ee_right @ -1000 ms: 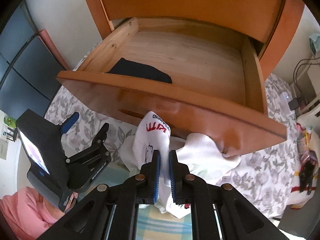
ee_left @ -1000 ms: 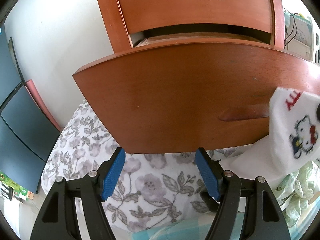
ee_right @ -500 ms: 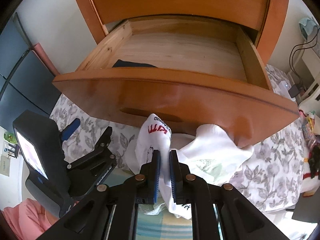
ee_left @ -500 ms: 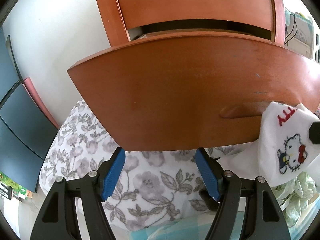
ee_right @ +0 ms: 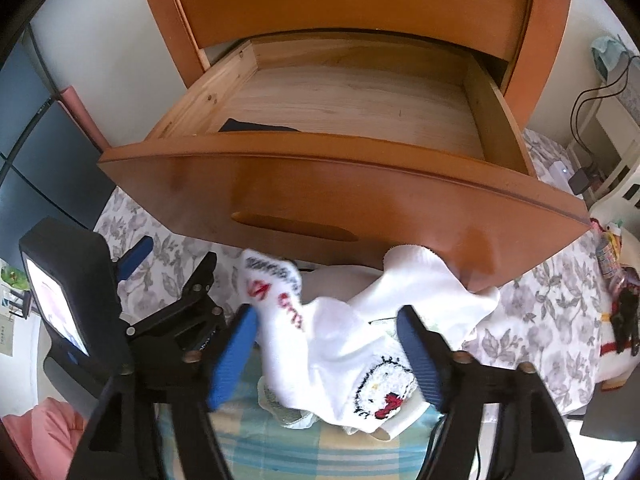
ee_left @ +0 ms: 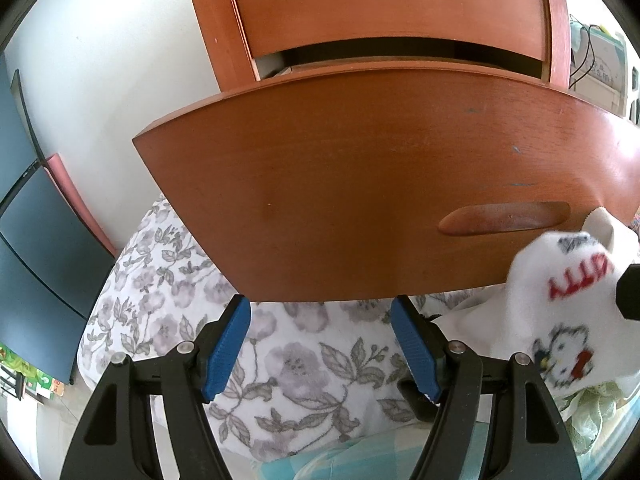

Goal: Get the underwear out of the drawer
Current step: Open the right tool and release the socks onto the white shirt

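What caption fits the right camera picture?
Right gripper has just opened, white cartoon garment loose between its pads below the open drawer.

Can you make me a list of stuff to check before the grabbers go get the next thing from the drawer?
1. Drawer pulled open: ok.
2. Dark garment left in the drawer's front-left corner: ok.
3. Right hand-held gripper has just been opening, white underwear lies loose between the pads: ok.
4. Left hand-held gripper open and holding nothing: ok.
5. More hidden behind the drawer front: cannot tell.
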